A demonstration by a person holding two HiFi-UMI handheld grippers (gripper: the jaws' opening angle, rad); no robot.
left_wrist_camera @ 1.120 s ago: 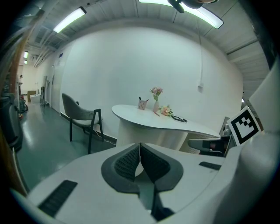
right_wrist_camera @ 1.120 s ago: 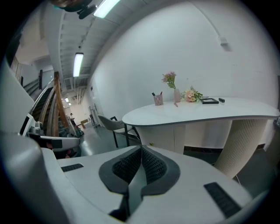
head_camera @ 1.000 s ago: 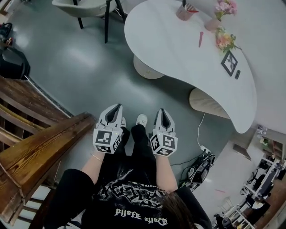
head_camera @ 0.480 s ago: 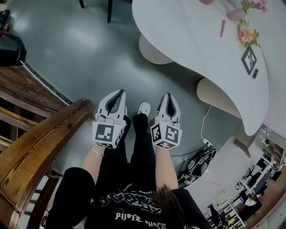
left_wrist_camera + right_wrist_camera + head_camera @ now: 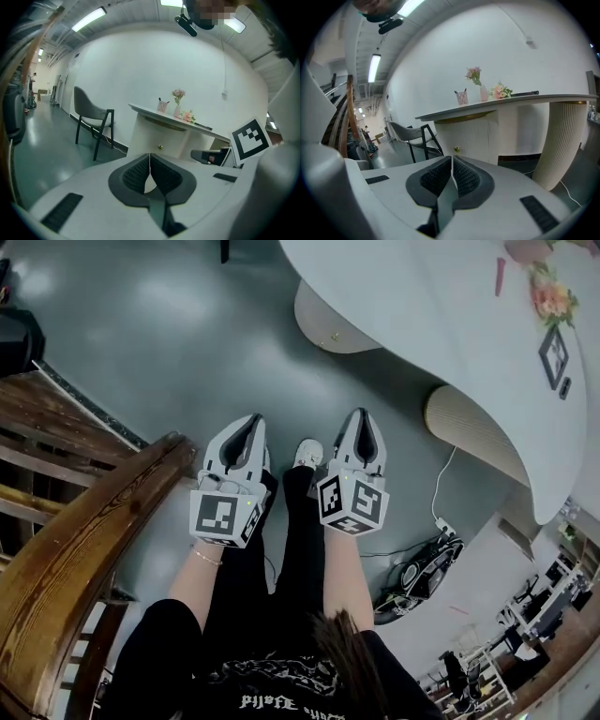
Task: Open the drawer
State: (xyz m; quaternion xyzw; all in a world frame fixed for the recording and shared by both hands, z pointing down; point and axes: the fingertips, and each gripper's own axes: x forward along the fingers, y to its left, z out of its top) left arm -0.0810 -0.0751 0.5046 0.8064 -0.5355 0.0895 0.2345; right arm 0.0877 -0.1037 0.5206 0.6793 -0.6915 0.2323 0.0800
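Right gripper view: white drawer front with small brass knob (image 5: 457, 149), under the curved white bench (image 5: 501, 107), dead ahead, well apart. Right gripper (image 5: 452, 158), left gripper (image 5: 150, 155): fingers clenched, empty. Right looks nearer.

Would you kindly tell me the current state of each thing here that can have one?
Left gripper: jaws shut, empty.
Right gripper: jaws shut, empty.
Drawer: closed, untouched.
Chair: upright, unoccupied.
Vase: upright on the table, holding flowers.
Cup: upright on the table.
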